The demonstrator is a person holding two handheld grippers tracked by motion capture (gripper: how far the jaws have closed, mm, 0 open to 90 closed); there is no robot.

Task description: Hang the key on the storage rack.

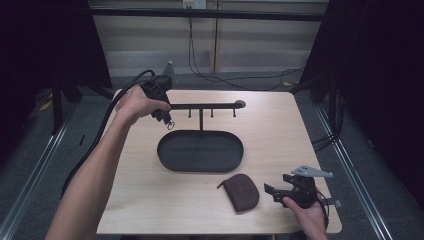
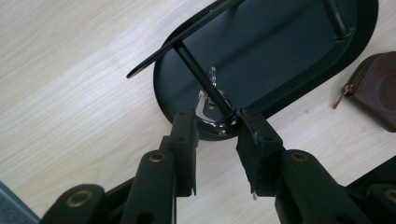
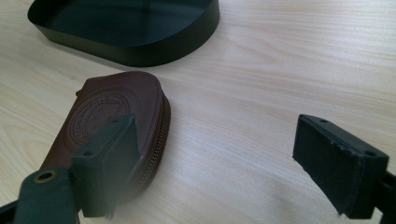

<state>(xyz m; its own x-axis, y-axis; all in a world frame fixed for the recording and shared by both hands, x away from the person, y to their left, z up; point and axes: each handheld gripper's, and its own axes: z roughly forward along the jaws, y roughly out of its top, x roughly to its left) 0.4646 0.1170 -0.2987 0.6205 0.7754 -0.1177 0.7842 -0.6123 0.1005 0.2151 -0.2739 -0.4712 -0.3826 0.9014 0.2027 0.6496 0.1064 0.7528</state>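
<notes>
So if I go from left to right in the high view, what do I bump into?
Left tongs with a key ring → black stand's post over the oval tray → brown pouch → right tongs.

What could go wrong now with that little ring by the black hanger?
1. The left tool pinches the ring only by its edge, close against a thin peg. The ring might slip and drop into the tray.
2. That tool works at the very end of the bar. A push there may tip the whole stand.
3. The open right tool sits right beside the brown pouch and might nudge it.
</notes>
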